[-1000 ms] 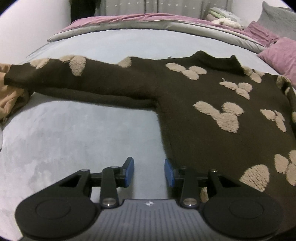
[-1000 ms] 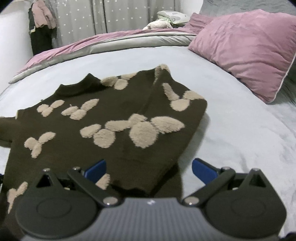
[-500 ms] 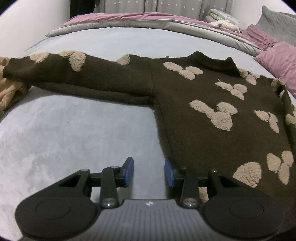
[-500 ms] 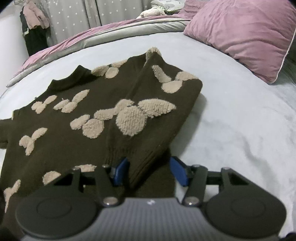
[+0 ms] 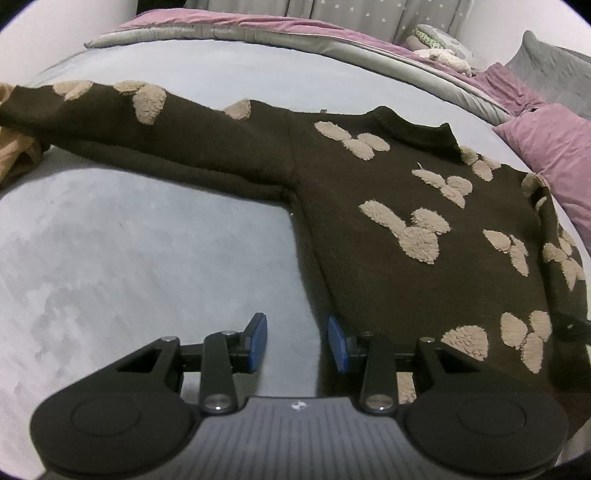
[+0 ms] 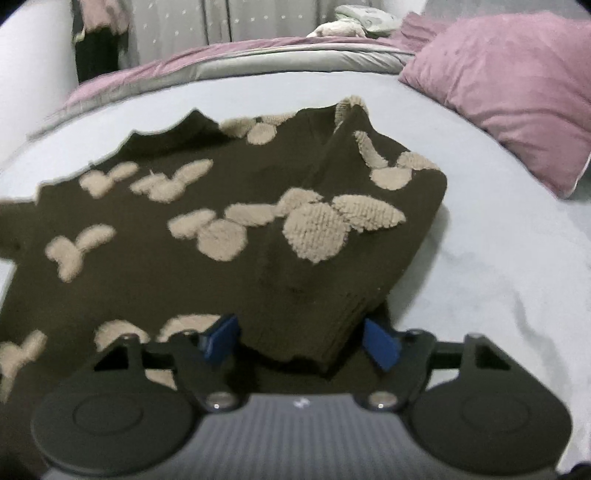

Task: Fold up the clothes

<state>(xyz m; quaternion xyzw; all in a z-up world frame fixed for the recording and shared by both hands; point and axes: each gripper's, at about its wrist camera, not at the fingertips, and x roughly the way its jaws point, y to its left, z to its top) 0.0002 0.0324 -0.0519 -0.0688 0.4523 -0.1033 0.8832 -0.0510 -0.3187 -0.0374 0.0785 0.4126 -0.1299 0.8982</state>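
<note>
A dark brown sweater [image 5: 369, 266] with tan fluffy patches lies flat on the pale blue bed [image 5: 147, 258]. Its left sleeve [image 5: 166, 144] stretches out to the left. My left gripper [image 5: 297, 343] is open over bare sheet, its right finger at the sweater's side edge near the hem. In the right wrist view the sweater [image 6: 147, 277] has its other sleeve [image 6: 332, 258] folded in over the body. That sleeve's ribbed cuff [image 6: 314, 332] sits between the spread fingers of my open right gripper [image 6: 301, 341].
A pink pillow [image 6: 517, 92] lies to the right of the sweater and shows at the far right [image 5: 554, 155] in the left wrist view. A tan garment [image 5: 14, 155] sits under the left sleeve's end. A pink and grey duvet [image 5: 258, 33] is bunched along the far side.
My right gripper moved up to the folded sleeve's cuff, narrowed around it, then widened again. My left gripper has stayed open by the hem while the view shifted slightly.
</note>
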